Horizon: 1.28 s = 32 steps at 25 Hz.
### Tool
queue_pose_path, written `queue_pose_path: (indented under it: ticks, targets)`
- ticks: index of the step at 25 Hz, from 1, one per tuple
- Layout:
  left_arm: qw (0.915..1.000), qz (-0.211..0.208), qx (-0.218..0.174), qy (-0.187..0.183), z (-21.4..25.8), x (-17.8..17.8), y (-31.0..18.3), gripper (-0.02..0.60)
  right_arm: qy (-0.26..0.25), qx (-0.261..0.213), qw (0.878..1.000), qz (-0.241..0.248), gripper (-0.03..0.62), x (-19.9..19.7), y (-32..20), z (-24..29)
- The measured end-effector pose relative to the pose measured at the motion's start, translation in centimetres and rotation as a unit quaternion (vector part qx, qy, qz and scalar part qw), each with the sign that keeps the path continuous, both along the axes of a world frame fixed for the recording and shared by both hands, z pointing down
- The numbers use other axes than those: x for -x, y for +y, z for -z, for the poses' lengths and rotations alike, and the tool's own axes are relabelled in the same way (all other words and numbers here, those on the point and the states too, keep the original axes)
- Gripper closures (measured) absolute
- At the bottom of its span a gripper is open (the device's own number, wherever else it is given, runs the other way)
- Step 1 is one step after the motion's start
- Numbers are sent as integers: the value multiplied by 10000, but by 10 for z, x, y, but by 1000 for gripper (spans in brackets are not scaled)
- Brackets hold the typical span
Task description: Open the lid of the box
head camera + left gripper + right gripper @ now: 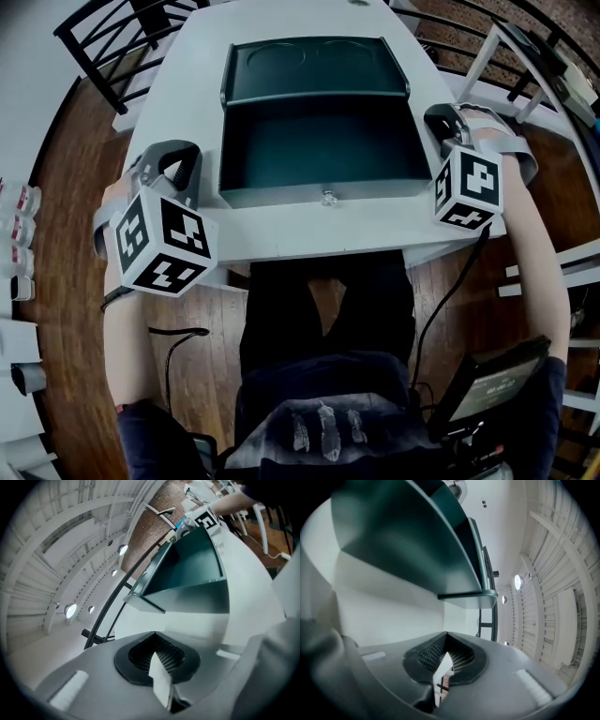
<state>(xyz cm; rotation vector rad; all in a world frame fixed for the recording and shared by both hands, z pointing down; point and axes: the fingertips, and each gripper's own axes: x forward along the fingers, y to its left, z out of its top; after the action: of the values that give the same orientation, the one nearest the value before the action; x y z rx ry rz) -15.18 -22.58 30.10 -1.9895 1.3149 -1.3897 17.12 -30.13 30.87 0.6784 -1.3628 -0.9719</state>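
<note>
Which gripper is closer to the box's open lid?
Right. The right gripper is beside the box, near the lid; the left gripper is off the box's left front corner, farther away.

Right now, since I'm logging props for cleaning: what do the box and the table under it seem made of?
Box: probably painted sheet metal, dark green, satin: thin folded rims, soft sheen; plastic is possible. Table: smooth matt white top, likely laminate or painted board; no grain shows.

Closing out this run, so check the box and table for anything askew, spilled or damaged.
Nothing stands out. The box sits square on the white table, its lid swung back and open, the inside bare. No spill or damage shows.
</note>
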Motion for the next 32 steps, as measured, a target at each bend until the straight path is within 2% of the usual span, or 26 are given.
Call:
queue_pose_path:
  ticks: [2,5,8,11,14,19,25,32]
  targets:
    - [9996,-16,-18,-277,-5,2,-5,568,-4,18,10000,10,589,0,0,-1]
    - [9994,-65,-24,-343,-6,8,-13,568,-7,22,10000,31,589,1,0,-1]
    - [9986,-82,-228,-473,-1,14,-23,568,0,49,10000,46,589,2,1,-1]
    - [9934,-272,-274,-1076,-2,15,-30,568,2,131,9999,26,589,2,1,-2]
    - [9846,-457,-97,-1687,-9,17,-33,568,24,178,9998,-1,589,2,2,-2]
    - [9703,-604,145,-2338,-16,15,-34,569,45,174,9998,26,589,3,3,0]
    - [9715,-569,203,-2290,-16,16,-37,577,79,191,9998,75,589,7,5,0]
    - [9641,-549,176,-2592,-16,15,-37,578,82,187,9998,49,589,6,5,0]
